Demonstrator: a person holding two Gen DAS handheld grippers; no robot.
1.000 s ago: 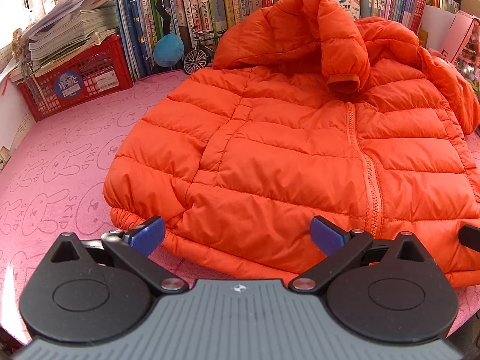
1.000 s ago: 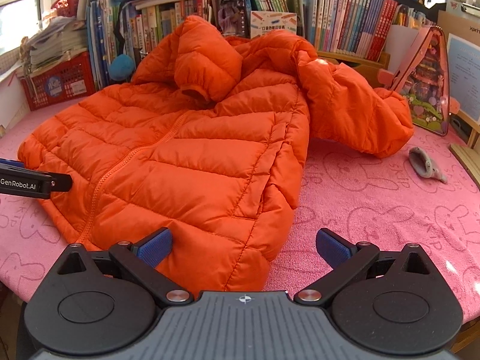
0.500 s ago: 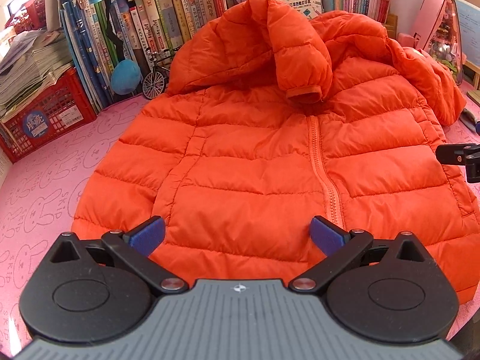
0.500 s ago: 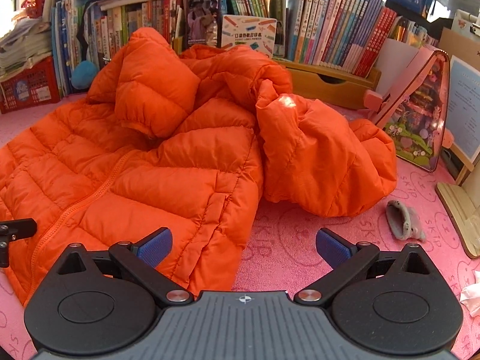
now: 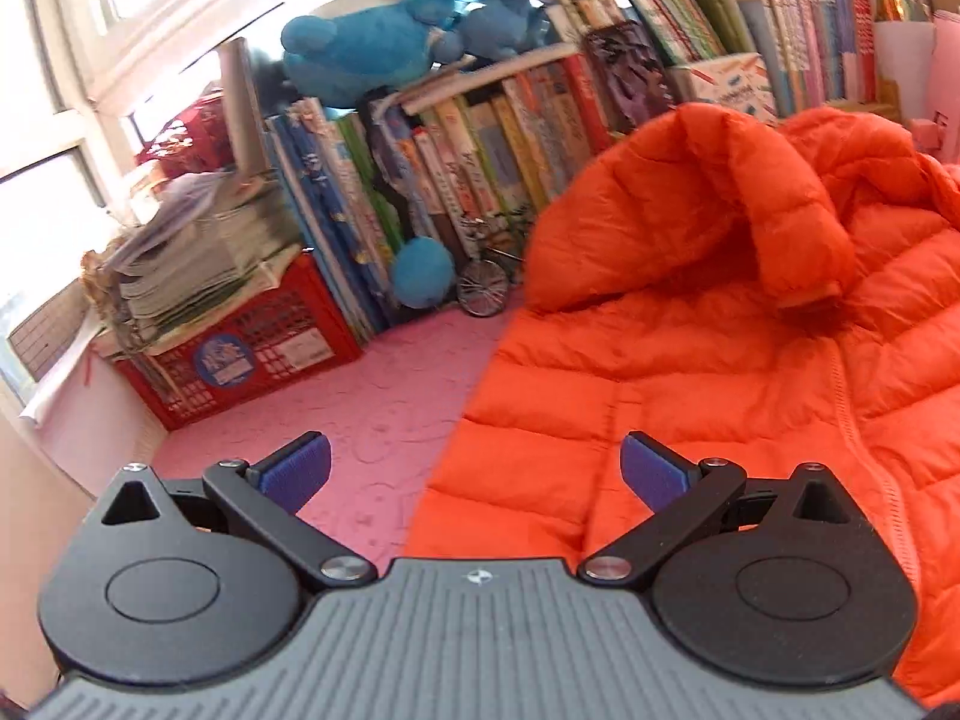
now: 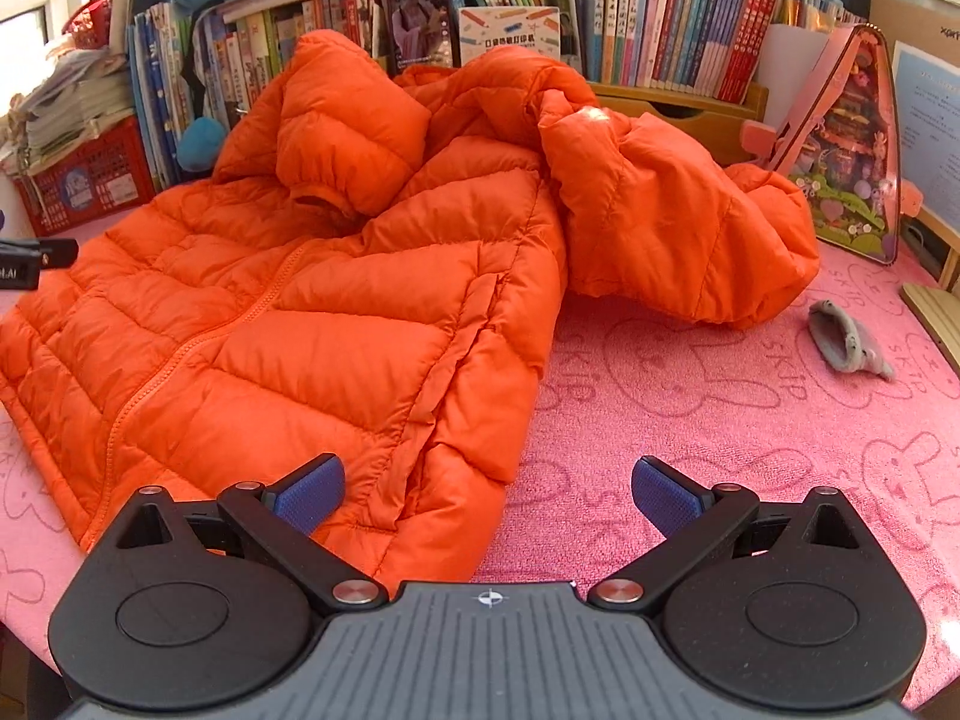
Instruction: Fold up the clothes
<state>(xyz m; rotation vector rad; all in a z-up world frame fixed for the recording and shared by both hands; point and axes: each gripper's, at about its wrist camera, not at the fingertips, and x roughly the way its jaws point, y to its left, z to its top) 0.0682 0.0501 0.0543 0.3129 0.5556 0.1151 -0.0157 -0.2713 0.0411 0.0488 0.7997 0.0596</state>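
An orange puffer jacket (image 6: pixel 336 312) lies front up on the pink rabbit-print cloth (image 6: pixel 690 420), zip closed. One sleeve is folded across its chest (image 6: pixel 348 144); the other sleeve (image 6: pixel 678 228) lies bunched out to the right. My right gripper (image 6: pixel 487 495) is open, just above the jacket's lower right hem corner, holding nothing. My left gripper (image 5: pixel 474 468) is open too, raised and tilted, over the jacket's left edge (image 5: pixel 690 396) and the bare cloth (image 5: pixel 372 396). Its tip also shows in the right wrist view at the far left (image 6: pixel 36 255).
Rows of books (image 6: pixel 660 18) line the back edge. A red crate (image 5: pixel 252 348) with stacked papers stands at the back left, blue plush toys (image 5: pixel 384 42) above it. A small grey sock (image 6: pixel 846 342) and a pink toy case (image 6: pixel 840 144) sit on the right.
My left gripper swung left and tilted up, so the jacket now fills only its right side. My right gripper pulled back, so more of the jacket shows. Both stayed open.
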